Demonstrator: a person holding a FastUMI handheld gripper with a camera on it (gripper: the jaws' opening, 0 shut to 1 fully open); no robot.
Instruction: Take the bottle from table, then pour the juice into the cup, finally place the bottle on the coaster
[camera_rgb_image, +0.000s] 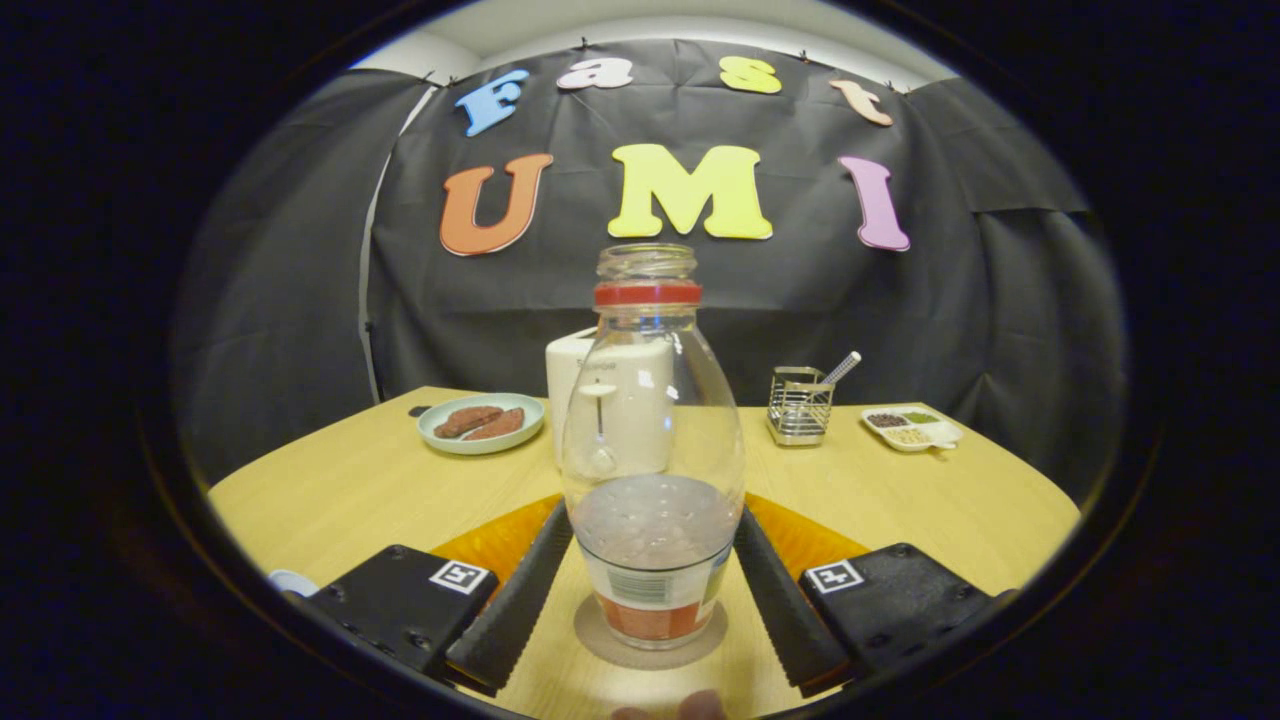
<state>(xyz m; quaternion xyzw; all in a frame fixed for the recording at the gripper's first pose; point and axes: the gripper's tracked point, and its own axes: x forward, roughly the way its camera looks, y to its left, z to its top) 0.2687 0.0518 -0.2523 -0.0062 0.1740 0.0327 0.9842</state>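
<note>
A clear bottle (652, 420) with a red neck ring and no cap stands upright between my fingers. It holds a little pale liquid at the bottom, above a label. Its base rests on a round greyish coaster (600, 645) on the wooden table (350, 480). My gripper (655, 515) has one finger (520, 600) against each side of the bottle's wide lower body, and both appear to touch it. An orange mat (495, 540) lies just beyond the fingers, behind the bottle. A small pale rim (292, 581), perhaps the cup, peeks out beside the left finger's base.
Behind the bottle stands a white toaster (575, 380). Left of it is a plate with sausages (481, 423). Farther right are a wire holder with a utensil (800, 405) and a divided white dish (912, 428). Black cloth walls close off the back.
</note>
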